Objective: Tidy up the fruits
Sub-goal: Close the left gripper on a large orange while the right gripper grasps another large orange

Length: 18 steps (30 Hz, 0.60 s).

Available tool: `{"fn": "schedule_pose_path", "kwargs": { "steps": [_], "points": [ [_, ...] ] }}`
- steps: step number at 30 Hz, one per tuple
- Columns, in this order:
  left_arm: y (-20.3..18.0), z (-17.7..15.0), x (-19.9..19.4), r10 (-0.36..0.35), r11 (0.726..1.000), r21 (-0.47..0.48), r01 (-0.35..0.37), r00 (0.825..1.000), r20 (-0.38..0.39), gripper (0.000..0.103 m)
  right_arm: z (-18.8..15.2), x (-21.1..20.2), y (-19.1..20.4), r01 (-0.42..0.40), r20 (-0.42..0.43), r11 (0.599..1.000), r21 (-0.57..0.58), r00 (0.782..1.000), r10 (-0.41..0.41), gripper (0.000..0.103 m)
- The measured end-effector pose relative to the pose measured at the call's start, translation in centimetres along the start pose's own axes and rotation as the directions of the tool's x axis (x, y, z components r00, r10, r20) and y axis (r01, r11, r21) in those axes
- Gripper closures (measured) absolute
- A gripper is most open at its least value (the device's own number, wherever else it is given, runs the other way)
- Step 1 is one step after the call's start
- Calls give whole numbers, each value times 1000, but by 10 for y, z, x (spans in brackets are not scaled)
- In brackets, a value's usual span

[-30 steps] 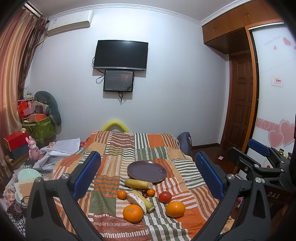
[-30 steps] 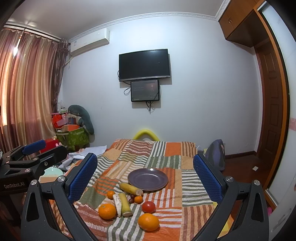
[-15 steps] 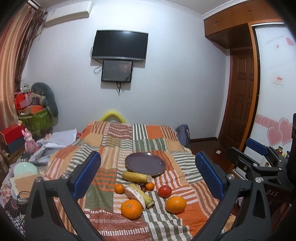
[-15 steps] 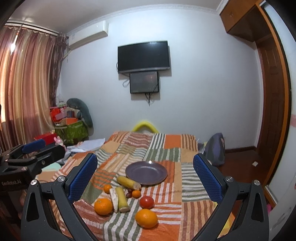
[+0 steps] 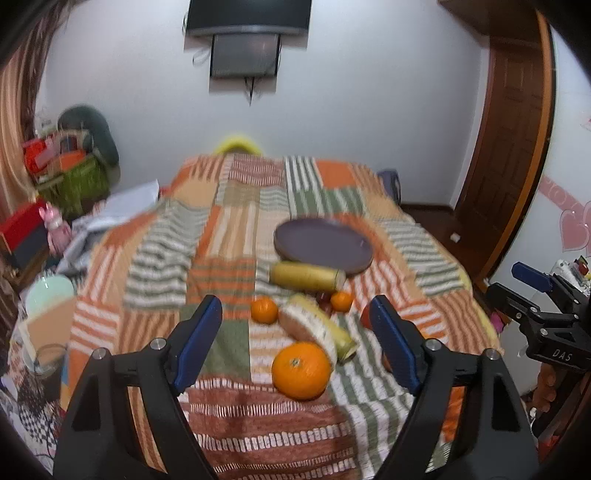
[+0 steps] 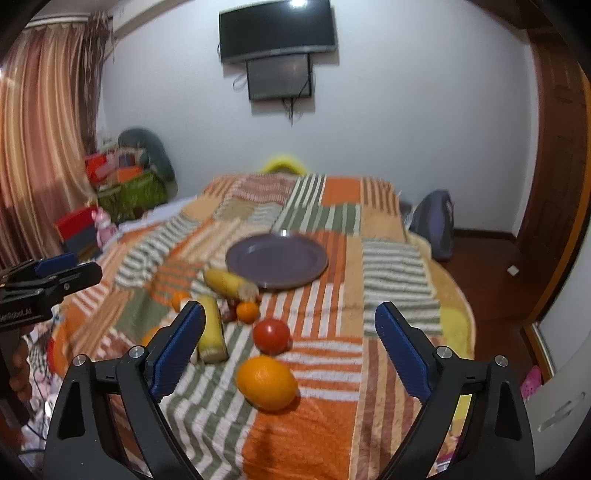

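A purple plate (image 5: pixel 323 247) (image 6: pixel 276 260) lies empty on the striped bedspread (image 5: pixel 162 258). In front of it lie fruits: a yellow corn cob (image 5: pixel 306 276) (image 6: pixel 231 283), two small tangerines (image 5: pixel 264 311) (image 6: pixel 246 311), a red tomato (image 6: pixel 271 335), a second cob (image 5: pixel 321 328) (image 6: pixel 211 332), and two large oranges (image 5: pixel 301 370) (image 6: pixel 266 383). My left gripper (image 5: pixel 295 332) is open and empty, above the near orange. My right gripper (image 6: pixel 290 338) is open and empty, above the tomato and the other orange.
The bed's right edge drops to a wooden floor (image 6: pixel 487 273) with a dark bag (image 6: pixel 436 225). Boxes, a pink toy (image 5: pixel 55 229) and bowls (image 5: pixel 50 295) clutter the left side. A TV (image 6: pixel 277 31) hangs on the far wall.
Both grippers have moved forward and tilted down toward the fruits, which now look larger and closer. Both stay open. No fruit has moved.
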State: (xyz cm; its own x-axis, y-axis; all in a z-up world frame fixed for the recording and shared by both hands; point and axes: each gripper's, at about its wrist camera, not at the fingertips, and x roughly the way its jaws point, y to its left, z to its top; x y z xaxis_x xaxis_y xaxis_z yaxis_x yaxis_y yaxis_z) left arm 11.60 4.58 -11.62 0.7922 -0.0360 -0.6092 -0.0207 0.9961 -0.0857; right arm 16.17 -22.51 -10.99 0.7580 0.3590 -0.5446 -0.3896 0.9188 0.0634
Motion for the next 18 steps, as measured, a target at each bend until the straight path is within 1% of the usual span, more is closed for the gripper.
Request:
{"fn": "schedule_pose_path", "kwargs": {
  "steps": [2,7,10,12,14,18],
  "points": [
    [5,-6,13,1,1000,-5,-1,999,-44,24,-7,12,0,-3,-46,1000,-18,999,2,15],
    [13,-20,44,-22,999,-28,18,991,-131,25,-21,36,0,-27,-139,999,-27,990,23,15],
    [13,-28,59,-21,1000,-16,18,985,-171,25,-28,49,0,-34,-168,999,-30,985,29,15],
    [11,-33,69,-23,1000,-12,21,978,-206,25,-32,57,1,-48,-192,999,-26,981,42,15],
    [9,-38,78,-40,999,-11,39,970,-239,25,-36,63,0,-65,-215,998,-15,975,60,15],
    [6,-46,92,-50,999,-10,49,958,-283,25,-43,79,1,-93,-264,996,-3,960,89,15]
  ]
}}
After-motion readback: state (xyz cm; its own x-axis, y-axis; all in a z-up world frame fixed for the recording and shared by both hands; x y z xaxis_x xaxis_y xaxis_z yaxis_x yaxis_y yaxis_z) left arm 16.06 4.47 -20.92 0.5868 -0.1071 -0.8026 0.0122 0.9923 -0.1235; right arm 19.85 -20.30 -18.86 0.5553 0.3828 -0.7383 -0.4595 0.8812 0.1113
